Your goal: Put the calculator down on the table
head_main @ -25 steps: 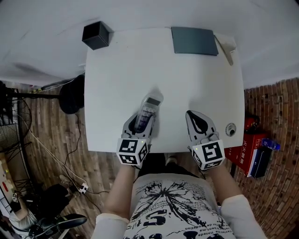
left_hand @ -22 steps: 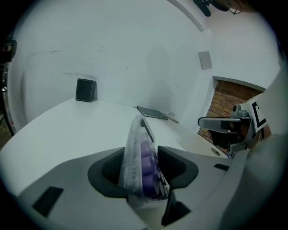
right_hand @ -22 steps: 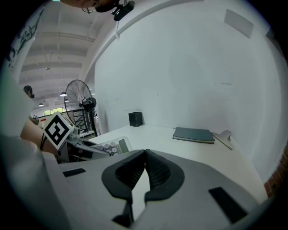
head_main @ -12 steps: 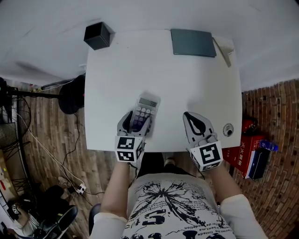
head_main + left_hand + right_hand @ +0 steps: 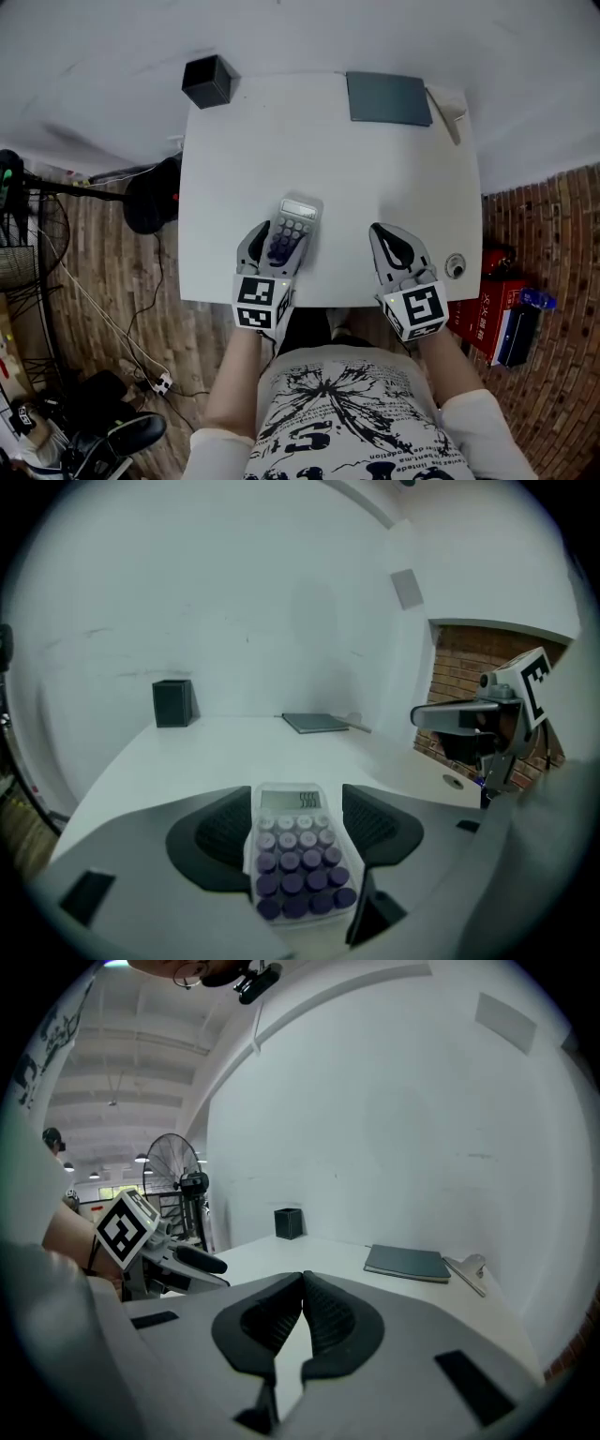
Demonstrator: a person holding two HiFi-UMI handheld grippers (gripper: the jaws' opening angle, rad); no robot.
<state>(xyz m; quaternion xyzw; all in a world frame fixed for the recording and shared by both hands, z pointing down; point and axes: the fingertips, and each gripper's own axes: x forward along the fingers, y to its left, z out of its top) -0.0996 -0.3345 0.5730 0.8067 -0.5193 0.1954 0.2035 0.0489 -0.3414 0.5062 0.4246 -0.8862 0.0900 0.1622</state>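
Now our left tool (image 5: 277, 242) stands released. Its jaws have just been opening, and the pads do not squeeze the calculator (image 5: 295, 860) lying flat between them. It has a pale clear case, round purple keys and a grey display at the far end. It rests near the worktop's (image 5: 375, 159) near edge. Ahead, bare white surface runs to a black box (image 5: 208, 81). To the right, our right tool (image 5: 303, 1279) is clenched on nothing, with a dark notebook (image 5: 388, 97) far ahead.

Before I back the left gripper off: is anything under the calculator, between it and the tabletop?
Nothing visible. The calculator lies face up on the bare table, between the jaws of the left gripper, which have just been opening and stand apart.
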